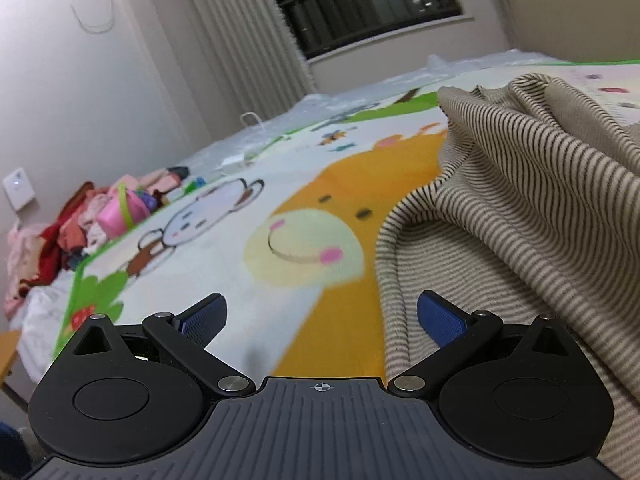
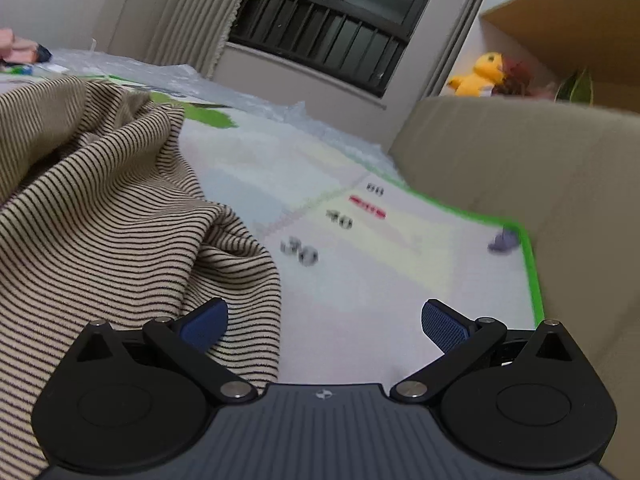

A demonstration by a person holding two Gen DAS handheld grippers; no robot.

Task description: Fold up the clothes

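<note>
A beige garment with thin dark stripes (image 1: pixel 532 208) lies rumpled on a cartoon play mat (image 1: pixel 304 216). In the left wrist view it fills the right side, its rounded edge running down past the right finger. My left gripper (image 1: pixel 322 316) is open, low over the mat, with nothing between its blue pads (image 1: pixel 440 316). In the right wrist view the same striped garment (image 2: pixel 100 208) covers the left side, and its hem lies under the left finger. My right gripper (image 2: pixel 324 322) is open too, with bare mat (image 2: pixel 380 280) between its fingers.
A pile of pink and red clothes and toys (image 1: pixel 92 220) sits at the mat's far left by the wall. A beige sofa (image 2: pixel 520 184) borders the mat's green edge on the right. A curtain (image 1: pixel 248 28), a dark window (image 2: pixel 332 20) and a yellow plush toy (image 2: pixel 480 74) lie beyond.
</note>
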